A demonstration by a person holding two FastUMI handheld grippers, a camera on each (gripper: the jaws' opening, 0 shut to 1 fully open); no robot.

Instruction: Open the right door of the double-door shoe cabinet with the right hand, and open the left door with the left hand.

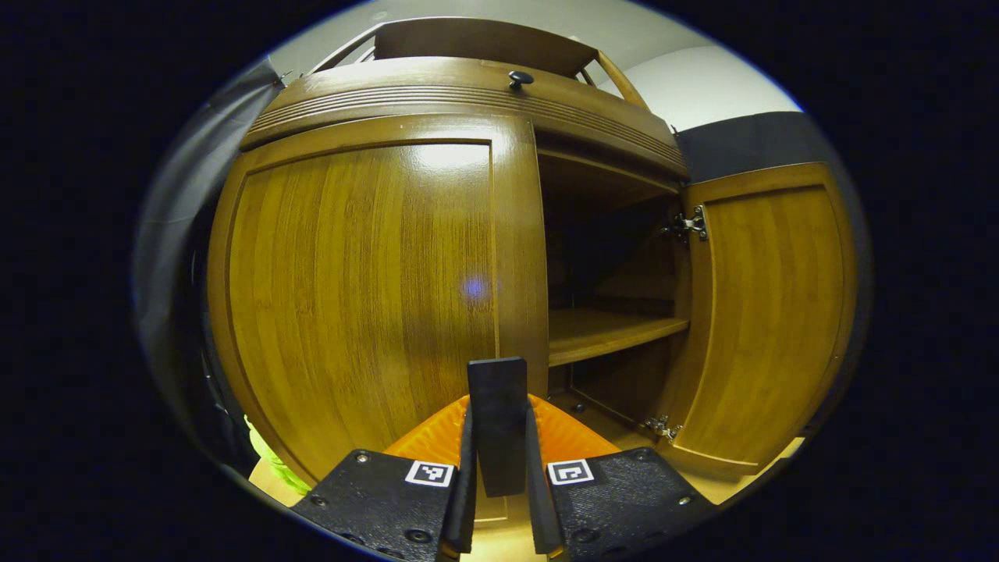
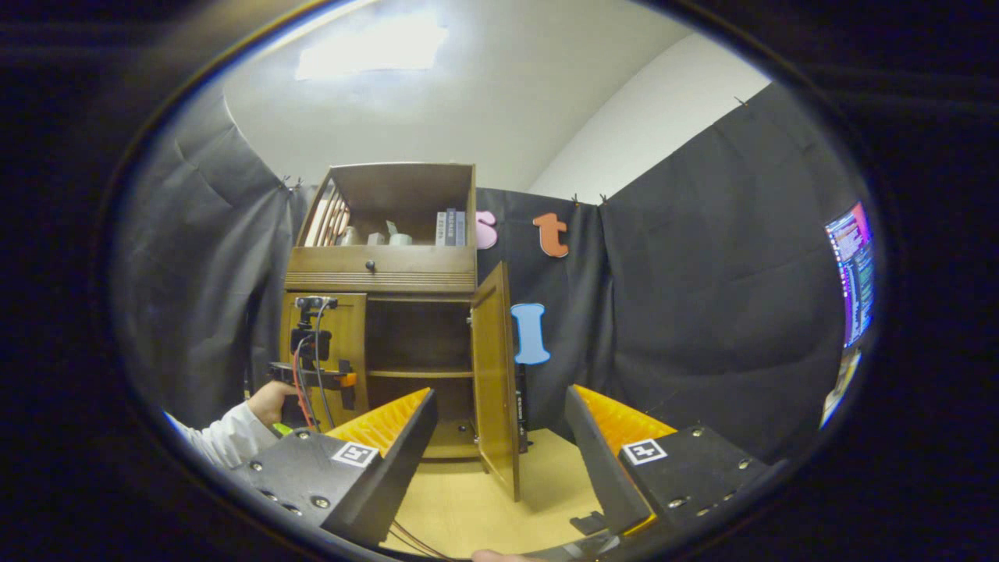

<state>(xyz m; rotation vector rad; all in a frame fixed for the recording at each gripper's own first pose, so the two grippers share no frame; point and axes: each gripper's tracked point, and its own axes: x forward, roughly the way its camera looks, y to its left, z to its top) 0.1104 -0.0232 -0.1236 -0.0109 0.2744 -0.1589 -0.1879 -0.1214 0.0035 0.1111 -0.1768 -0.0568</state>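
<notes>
The brown wooden shoe cabinet [image 1: 468,94] looms close in the left gripper view. Its left door [image 1: 359,297] lies flat against the frame. A dark upright handle [image 1: 497,382] at that door's right edge sits between both fingers of my left gripper [image 1: 497,414], which is shut on it. The right door [image 1: 769,312] is swung wide, baring a shelf [image 1: 609,332]. In the right gripper view, my right gripper [image 2: 501,398] stands open and holds nothing, well back from the cabinet [image 2: 382,273], whose right door [image 2: 493,367] juts out edge-on. A hand [image 2: 269,400] holds the left gripper [image 2: 312,375] against the left door [image 2: 351,336].
A drawer with a small dark knob [image 1: 520,78] runs above the doors, and an open top shelf [image 2: 398,226] holds books and small items. Black cloth walls surround the cabinet. A lit monitor [image 2: 852,273] hangs at far right. Light wooden floor [image 2: 468,499] spreads before the cabinet.
</notes>
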